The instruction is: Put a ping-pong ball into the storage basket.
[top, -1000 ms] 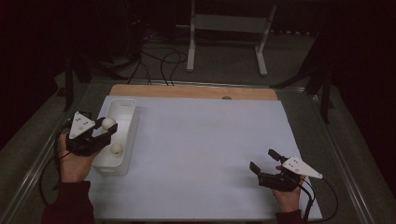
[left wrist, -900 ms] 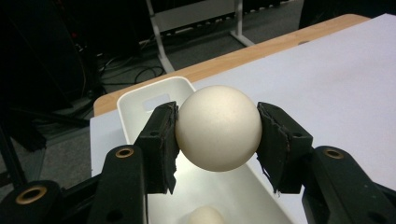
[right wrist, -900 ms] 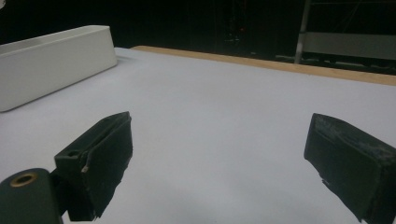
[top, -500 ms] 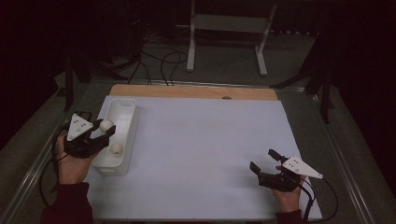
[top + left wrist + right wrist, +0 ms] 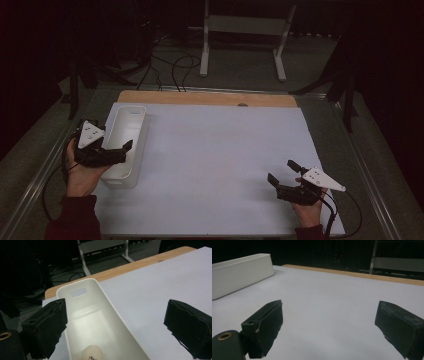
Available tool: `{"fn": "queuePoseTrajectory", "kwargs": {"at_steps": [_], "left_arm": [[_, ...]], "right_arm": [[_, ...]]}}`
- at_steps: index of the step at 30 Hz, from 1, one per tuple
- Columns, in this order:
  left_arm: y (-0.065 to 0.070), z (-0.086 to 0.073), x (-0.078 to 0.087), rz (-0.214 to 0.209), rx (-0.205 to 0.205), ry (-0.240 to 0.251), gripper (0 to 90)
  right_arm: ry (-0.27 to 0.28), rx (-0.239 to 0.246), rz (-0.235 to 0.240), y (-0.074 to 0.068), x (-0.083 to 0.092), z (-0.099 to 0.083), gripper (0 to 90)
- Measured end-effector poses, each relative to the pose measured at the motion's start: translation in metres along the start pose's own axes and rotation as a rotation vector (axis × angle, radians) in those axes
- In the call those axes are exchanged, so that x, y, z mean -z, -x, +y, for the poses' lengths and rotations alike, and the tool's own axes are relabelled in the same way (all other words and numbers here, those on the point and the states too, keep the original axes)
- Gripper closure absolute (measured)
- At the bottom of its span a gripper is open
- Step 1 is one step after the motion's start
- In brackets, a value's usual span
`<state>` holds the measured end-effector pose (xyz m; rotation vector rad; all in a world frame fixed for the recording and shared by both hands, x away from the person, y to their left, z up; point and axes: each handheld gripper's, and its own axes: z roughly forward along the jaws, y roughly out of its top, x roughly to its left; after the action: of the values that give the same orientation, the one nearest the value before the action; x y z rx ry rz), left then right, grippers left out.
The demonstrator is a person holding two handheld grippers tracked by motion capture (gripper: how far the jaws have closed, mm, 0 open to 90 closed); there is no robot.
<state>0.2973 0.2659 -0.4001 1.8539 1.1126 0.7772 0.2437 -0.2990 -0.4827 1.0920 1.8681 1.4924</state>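
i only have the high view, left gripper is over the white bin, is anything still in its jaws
Observer: No. In the left gripper view the left gripper has just been opening, its jaws wide apart with nothing between them.
Operator: so where's the ball
Observer: A white ball lies on the floor of the white bin, below the jaws.
Operator: and the right gripper
Observer: The right gripper is open over the bare white table sheet, holding nothing.

Overall light: dim, room beyond the tabletop (image 5: 215, 150) nearly black.
Brightest area: pale tabletop sheet, evenly lit from above.
Shadows: soft, faint.
Glare: mild sheen inside the white bin (image 5: 92, 322).
Focus: gripper views soft, slightly grainy.
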Motion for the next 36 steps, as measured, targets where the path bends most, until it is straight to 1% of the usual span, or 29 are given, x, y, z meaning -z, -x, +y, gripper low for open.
{"fn": "queuePoseTrajectory", "kwargs": {"at_steps": [3, 5, 9, 13, 19, 27, 36], "left_arm": [[0.001, 0.0, -0.001, -0.009, -0.004, 0.001, 4.0], [0.001, 0.001, -0.001, -0.015, 0.005, 0.011, 3.9], [0.001, 0.0, 0.0, -0.043, 0.024, 0.033, 3.5], [0.003, 0.0, 0.001, -0.048, 0.022, 0.041, 3.5], [0.008, -0.001, 0.001, -0.061, 0.029, 0.061, 3.7], [0.017, -0.004, -0.003, -0.093, 0.028, 0.069, 3.9], [0.025, -0.007, -0.007, -0.104, 0.027, 0.076, 4.2]], "right_arm": [[0.001, 0.0, 0.0, 0.0, 0.0, 0.0, 7.7], [0.001, 0.0, 0.001, 0.0, 0.0, 0.0, 7.7], [0.0, 0.0, 0.0, 0.0, 0.0, 0.0, 7.7], [-0.001, -0.002, 0.0, 0.0, 0.0, 0.0, 7.7], [0.0, -0.001, 0.001, 0.0, 0.0, 0.0, 7.7], [0.001, 0.001, 0.003, 0.0, 0.0, 0.0, 7.7], [0.001, 0.0, 0.003, 0.0, 0.0, 0.0, 7.7]]}}
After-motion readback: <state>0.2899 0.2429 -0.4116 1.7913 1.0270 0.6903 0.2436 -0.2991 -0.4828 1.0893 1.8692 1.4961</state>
